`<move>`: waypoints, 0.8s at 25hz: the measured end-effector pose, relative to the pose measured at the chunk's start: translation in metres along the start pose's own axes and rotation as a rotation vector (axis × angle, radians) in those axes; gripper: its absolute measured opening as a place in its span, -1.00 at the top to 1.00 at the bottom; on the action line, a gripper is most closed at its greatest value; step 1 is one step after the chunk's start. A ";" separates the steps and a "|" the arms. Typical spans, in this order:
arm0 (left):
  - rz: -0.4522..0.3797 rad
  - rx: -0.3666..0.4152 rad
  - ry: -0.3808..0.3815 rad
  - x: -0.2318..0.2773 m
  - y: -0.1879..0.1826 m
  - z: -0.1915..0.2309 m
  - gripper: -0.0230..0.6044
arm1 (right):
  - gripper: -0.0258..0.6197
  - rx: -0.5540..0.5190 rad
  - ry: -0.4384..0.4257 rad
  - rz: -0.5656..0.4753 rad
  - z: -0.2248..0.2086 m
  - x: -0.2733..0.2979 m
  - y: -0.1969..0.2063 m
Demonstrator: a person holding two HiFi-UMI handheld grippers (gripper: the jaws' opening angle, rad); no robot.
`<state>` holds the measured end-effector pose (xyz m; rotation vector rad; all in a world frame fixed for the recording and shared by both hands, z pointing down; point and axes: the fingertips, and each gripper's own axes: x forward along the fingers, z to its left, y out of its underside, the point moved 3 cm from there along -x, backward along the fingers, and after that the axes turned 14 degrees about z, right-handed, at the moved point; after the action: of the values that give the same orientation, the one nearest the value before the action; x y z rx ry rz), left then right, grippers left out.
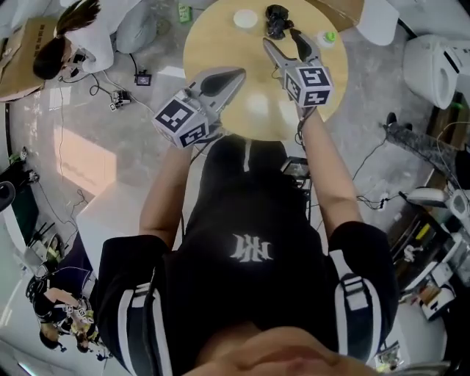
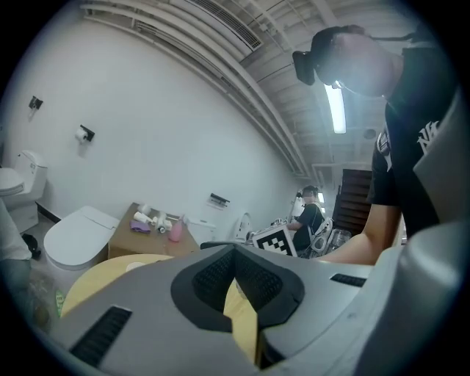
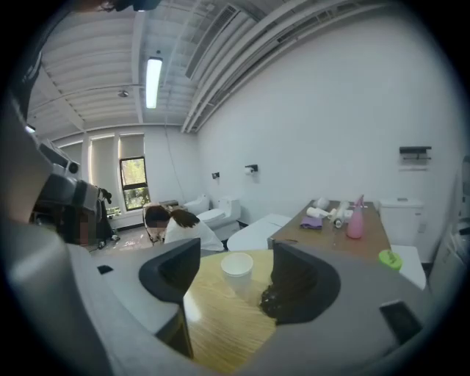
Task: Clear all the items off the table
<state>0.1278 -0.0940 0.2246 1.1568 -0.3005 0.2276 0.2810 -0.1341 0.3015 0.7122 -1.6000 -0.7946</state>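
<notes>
**Step in hand: approach to the first pick.** All three items are on the tabletop; none has been lifted.

1. Tabletop: round, wood-toned. The items lie in a row along its far side, and the near half is bare.
2. Right claw: jaws wide apart with nothing between the pads. It reaches over the tabletop and points slightly down at the far items.
3. Left claw: jaws together and empty. It hangs over the near edge, well apart from every item.
4. Dark item: a fuzzy black clump of unclear kind. It sits just beside the right claw's right-hand jaw, and contact cannot be confirmed.
5. Cup: white and upright, just left of the dark item. In the right gripper view it appears in the gap between the jaws, but beyond the tips.
6. Green item: small, near the right rim, apart from the others.

**Next move, as a judgement:** choose one target. For the cup, advance the right claw until the jaws straddle it, without nudging the dark item, and then close.
</notes>
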 end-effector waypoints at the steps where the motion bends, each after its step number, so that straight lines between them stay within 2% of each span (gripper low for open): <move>1: 0.010 -0.006 -0.004 0.004 0.003 0.004 0.89 | -0.12 0.023 0.009 0.019 -0.007 0.012 0.007; 2: 0.021 -0.015 -0.011 0.009 0.006 0.008 0.89 | -0.20 0.045 0.015 0.039 -0.014 0.024 0.016; 6: 0.049 -0.063 -0.045 0.030 0.014 0.022 0.89 | -0.20 0.123 0.052 0.097 -0.045 0.067 0.047; 11: 0.091 -0.109 -0.047 0.052 0.030 0.030 0.89 | -0.21 0.146 0.155 0.177 -0.069 0.110 0.073; 15: 0.107 -0.117 -0.035 0.070 0.035 0.027 0.89 | -0.25 0.164 0.175 0.239 -0.083 0.126 0.089; 17: 0.105 -0.116 -0.038 0.073 0.032 0.025 0.89 | -0.22 0.168 0.166 0.269 -0.087 0.130 0.096; 20: 0.100 -0.110 -0.049 0.073 0.028 0.022 0.89 | -0.04 0.162 0.147 0.298 -0.089 0.132 0.100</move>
<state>0.1846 -0.1016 0.2817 1.0413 -0.4101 0.2674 0.3453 -0.1915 0.4683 0.6122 -1.6007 -0.3909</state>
